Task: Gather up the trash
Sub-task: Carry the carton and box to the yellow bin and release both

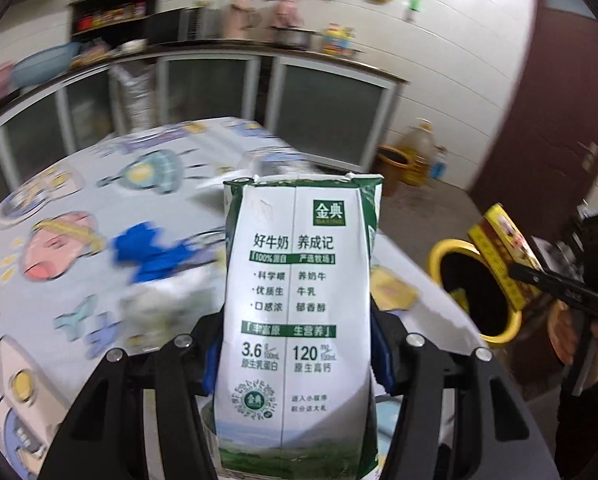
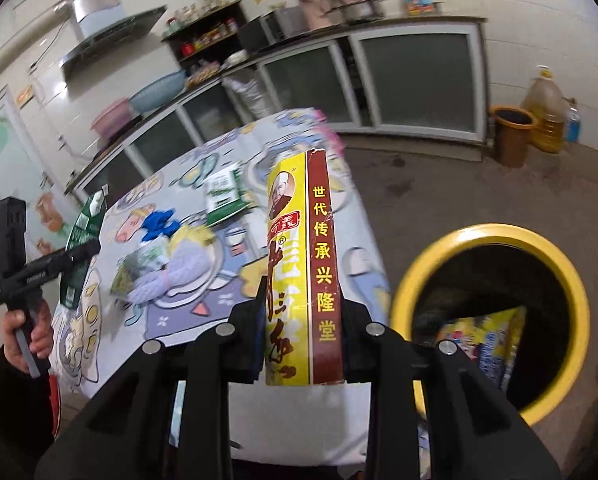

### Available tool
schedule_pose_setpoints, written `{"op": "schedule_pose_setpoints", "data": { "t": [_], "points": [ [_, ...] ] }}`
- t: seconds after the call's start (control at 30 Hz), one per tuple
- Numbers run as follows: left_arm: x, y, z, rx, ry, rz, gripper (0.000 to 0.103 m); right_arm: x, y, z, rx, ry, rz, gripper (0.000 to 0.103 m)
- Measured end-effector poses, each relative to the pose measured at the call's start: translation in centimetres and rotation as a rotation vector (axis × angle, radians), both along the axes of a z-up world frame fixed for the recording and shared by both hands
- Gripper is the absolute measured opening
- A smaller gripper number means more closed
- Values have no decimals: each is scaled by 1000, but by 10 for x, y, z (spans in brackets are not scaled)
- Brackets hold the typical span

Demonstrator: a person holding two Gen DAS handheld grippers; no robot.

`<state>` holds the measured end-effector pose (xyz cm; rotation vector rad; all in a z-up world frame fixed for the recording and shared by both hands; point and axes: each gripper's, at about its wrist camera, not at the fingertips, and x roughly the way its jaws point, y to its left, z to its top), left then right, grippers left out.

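My left gripper (image 1: 297,344) is shut on a green-and-white milk carton (image 1: 299,300), held upright above the table's right side; the same carton (image 2: 84,236) shows at the far left of the right wrist view. My right gripper (image 2: 303,328) is shut on a yellow-and-maroon box (image 2: 305,268) with Chinese print, held just left of the yellow-rimmed trash bin (image 2: 555,264). That box (image 1: 499,248) hangs over the bin (image 1: 443,256) in the left wrist view. A yellow-and-blue packet (image 2: 487,340) lies inside the bin.
The table (image 2: 363,216) wears a cartoon-print cloth and carries a blue scrap (image 2: 159,222), a second green carton (image 2: 225,196) and crumpled wrappers (image 2: 139,272). A brown bin (image 2: 513,136) and an oil jug (image 2: 545,112) stand by the cabinets. A hand (image 2: 27,328) grips the left tool.
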<state>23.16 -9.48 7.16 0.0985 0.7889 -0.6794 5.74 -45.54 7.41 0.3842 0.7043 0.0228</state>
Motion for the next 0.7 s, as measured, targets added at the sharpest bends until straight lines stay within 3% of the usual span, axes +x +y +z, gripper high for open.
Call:
{"op": "schedule_pose_setpoints", "data": {
  "t": [0.3, 0.7],
  "points": [
    [-28, -124, -9, -9, 25, -225, 54, -49, -69, -3, -2, -18, -182, 27],
    [-50, -243, -32, -6, 77, -374, 54, -72, -122, -39, 2, 39, -320, 27]
  ]
}}
